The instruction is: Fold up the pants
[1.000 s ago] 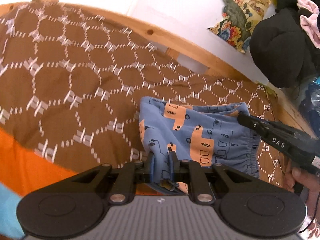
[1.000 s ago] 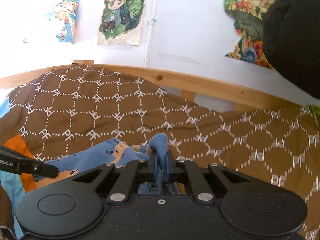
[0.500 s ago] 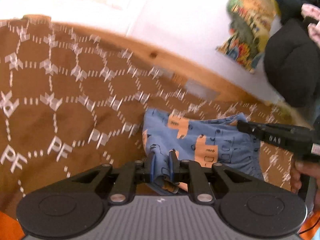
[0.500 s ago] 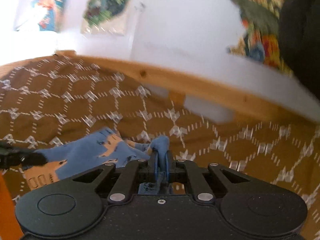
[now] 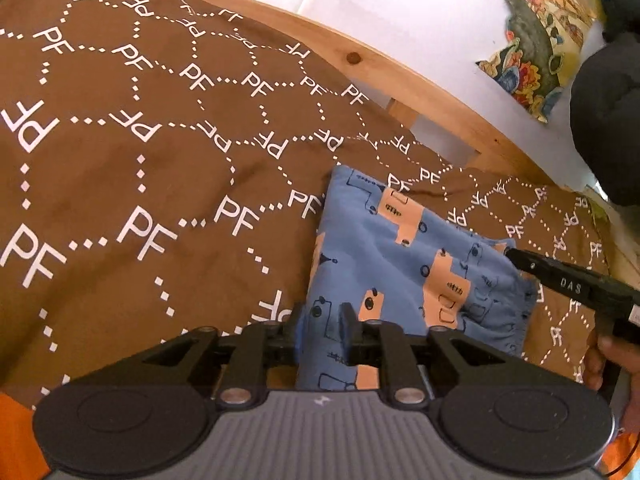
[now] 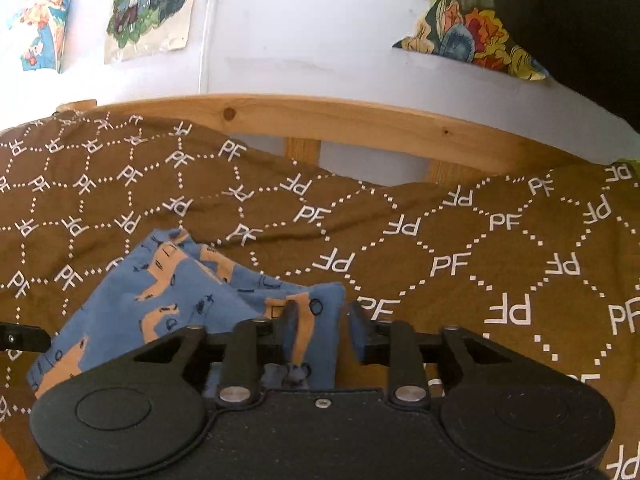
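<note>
The blue pants (image 5: 404, 264) with orange vehicle prints lie folded on the brown bedspread (image 5: 140, 168). My left gripper (image 5: 322, 330) has its fingers parted, with the near left corner of the pants lying loose between them. My right gripper (image 6: 320, 326) is open too, its fingers spread around the right corner of the pants (image 6: 192, 304), which rests flat. The right gripper's finger (image 5: 568, 284) shows at the pants' right edge in the left wrist view. The left gripper's tip (image 6: 24, 338) shows at the left edge of the right wrist view.
A wooden bed rail (image 6: 340, 116) runs behind the bedspread against a white wall with posters (image 6: 148, 4). Dark clothing (image 5: 604, 128) and a colourful cloth (image 5: 536, 40) hang at the right. An orange patch (image 5: 16, 432) lies at the near left.
Both grippers moved forward and down with the pants, laid them flat on the bedspread, and opened from shut on the fabric.
</note>
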### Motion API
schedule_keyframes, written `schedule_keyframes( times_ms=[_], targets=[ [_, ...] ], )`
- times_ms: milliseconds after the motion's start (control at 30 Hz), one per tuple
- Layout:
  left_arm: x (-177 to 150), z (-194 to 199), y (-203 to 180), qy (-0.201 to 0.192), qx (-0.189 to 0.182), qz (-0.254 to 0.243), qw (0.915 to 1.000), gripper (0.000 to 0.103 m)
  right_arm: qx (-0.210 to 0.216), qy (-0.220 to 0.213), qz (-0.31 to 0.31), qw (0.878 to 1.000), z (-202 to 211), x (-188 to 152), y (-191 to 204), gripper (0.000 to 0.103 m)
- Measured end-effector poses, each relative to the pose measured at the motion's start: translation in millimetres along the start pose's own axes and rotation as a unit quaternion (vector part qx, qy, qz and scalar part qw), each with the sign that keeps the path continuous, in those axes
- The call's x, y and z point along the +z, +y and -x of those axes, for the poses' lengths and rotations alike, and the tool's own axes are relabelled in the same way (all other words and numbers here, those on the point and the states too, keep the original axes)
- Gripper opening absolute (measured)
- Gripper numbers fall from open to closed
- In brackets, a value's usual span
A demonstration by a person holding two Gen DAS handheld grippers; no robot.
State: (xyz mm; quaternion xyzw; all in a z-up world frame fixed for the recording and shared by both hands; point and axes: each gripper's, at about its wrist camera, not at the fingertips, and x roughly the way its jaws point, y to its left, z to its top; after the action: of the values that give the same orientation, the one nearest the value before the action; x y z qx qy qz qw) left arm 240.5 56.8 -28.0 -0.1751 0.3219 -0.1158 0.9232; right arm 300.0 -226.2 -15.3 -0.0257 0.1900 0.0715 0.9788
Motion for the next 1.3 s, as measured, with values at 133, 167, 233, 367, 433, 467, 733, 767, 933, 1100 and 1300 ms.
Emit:
schedule_keyframes(
  times_ms=[133,167,233,367,433,467,733,767,933,1100,1300],
  targets=[
    [8,9,-2,-0.018,0.0,0.008,0.9998,0.049,-0.003,-0.022,-0.012,1.0,15,4,4,0.06],
    [10,11,-4,-0.022,0.002,0.005,0.9997,0.05,-0.004,-0.031,-0.013,0.999,21,5,6,0.065],
    [14,16,-6,-0.032,0.006,-0.001,0.9995,0.066,-0.006,-0.046,-0.014,0.999,31,7,10,0.073],
    [19,28,-11,-0.064,0.019,-0.005,0.9978,0.096,-0.008,-0.072,-0.021,0.997,49,11,17,0.097],
    [22,34,-15,-0.078,0.024,-0.011,0.9966,0.103,-0.008,-0.082,-0.014,0.996,57,12,22,0.102],
    [23,36,-17,-0.081,0.026,-0.015,0.9963,0.103,-0.009,-0.088,-0.004,0.996,62,13,26,0.102],
    [25,52,-26,-0.094,0.053,-0.029,0.9938,0.103,-0.02,-0.109,-0.009,0.994,97,11,39,0.102],
    [24,54,-27,-0.096,0.055,-0.033,0.9933,0.103,-0.021,-0.11,-0.013,0.994,100,11,40,0.102],
    [15,69,-38,-0.1,0.072,-0.058,0.9906,0.103,-0.028,-0.117,-0.035,0.992,120,5,41,0.102],
    [4,86,-47,-0.092,0.078,-0.071,0.9902,0.103,-0.033,-0.119,-0.047,0.991,140,-5,41,0.102],
    [-14,107,-56,-0.073,0.079,-0.084,0.9907,0.103,-0.034,-0.111,-0.065,0.991,167,-24,50,0.102]
  ],
)
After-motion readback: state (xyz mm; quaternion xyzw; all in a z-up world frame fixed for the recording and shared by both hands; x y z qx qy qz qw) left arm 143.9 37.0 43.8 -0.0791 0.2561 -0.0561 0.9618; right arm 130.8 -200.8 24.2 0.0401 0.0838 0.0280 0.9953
